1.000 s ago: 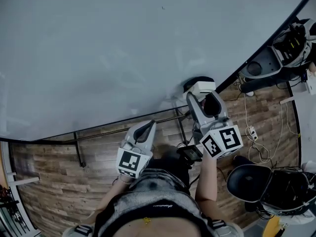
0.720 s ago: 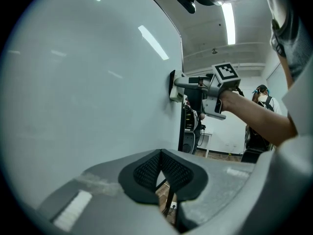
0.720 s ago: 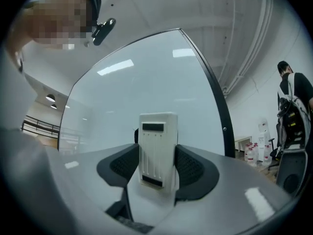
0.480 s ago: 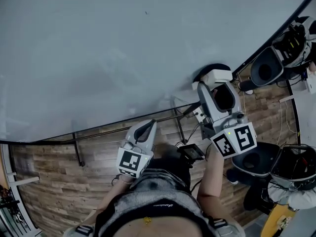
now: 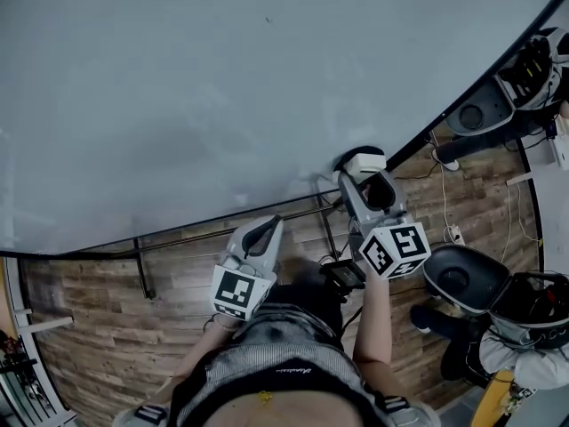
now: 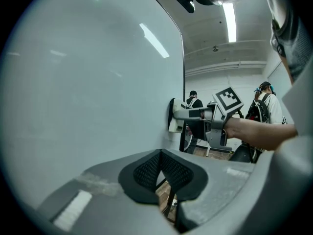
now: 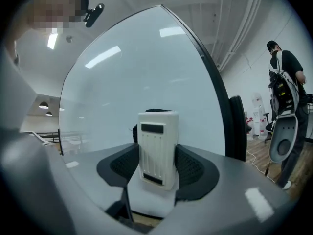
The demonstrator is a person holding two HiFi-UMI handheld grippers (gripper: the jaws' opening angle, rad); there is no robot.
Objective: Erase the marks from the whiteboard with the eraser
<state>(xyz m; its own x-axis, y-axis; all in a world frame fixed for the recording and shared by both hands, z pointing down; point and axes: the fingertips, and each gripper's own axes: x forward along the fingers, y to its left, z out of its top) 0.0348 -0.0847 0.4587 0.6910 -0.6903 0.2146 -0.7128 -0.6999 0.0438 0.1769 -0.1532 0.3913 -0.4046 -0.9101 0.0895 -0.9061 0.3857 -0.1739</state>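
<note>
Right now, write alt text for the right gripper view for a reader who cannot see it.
The right claw grips a white eraser upright against a whiteboard that fills most of the view. A person with a backpack stands at far right.

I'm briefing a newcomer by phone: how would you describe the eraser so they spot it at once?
Start from the large pale whiteboard. Near its lower right edge, the right gripper holds a small block against it: the eraser. It alone is white ribbed plastic with a dark backing, clamped between black pads.
</note>
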